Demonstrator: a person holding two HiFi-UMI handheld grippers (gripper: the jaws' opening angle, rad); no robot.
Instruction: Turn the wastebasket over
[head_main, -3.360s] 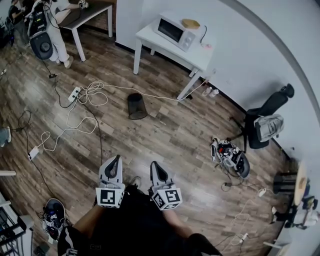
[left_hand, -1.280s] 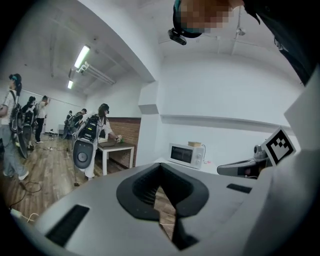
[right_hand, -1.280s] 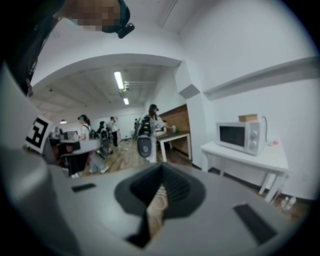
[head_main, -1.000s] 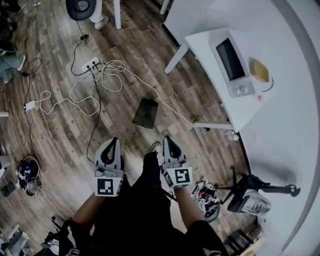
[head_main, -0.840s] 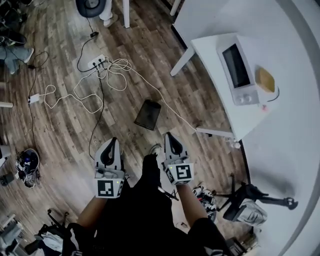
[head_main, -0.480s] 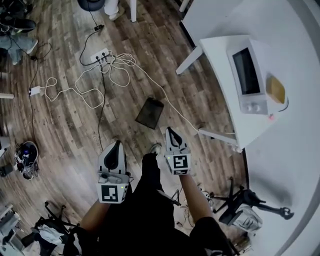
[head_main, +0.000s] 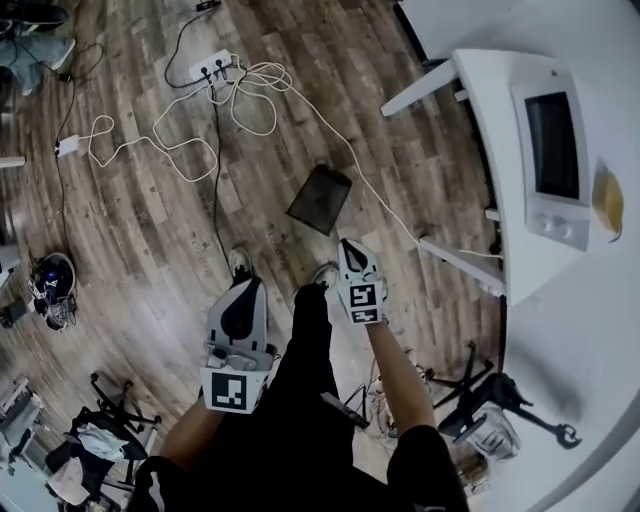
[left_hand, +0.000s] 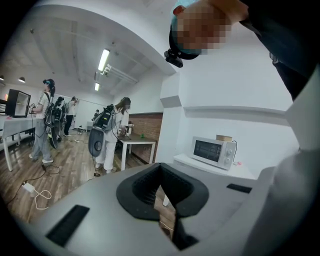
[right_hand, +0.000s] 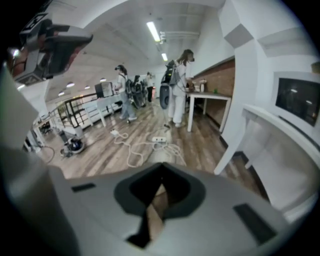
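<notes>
The wastebasket (head_main: 320, 198) is a dark mesh bin standing on the wood floor, seen from above in the head view. My right gripper (head_main: 346, 245) is shut with nothing in it. Its tip is just short of the bin's near side and apart from it. My left gripper (head_main: 246, 284) is shut and empty too, further back and to the left of the bin. In the right gripper view the shut jaws (right_hand: 155, 200) point down at the floor, and a blurred grey shape (right_hand: 159, 157) beyond them may be the bin. The left gripper view (left_hand: 160, 207) looks level across the room, with no bin visible.
A white table (head_main: 490, 120) with a microwave (head_main: 555, 160) stands right of the bin. White cables (head_main: 250, 95) and a power strip (head_main: 215, 68) lie on the floor beyond it. My shoes (head_main: 238, 262) are near the bin. A black stand (head_main: 500, 400) is at lower right. People (right_hand: 177, 85) stand far off.
I have come closer to the wastebasket. Both grippers have sunk, the right one much more, tipping down toward the bin. The jaws stayed shut.
</notes>
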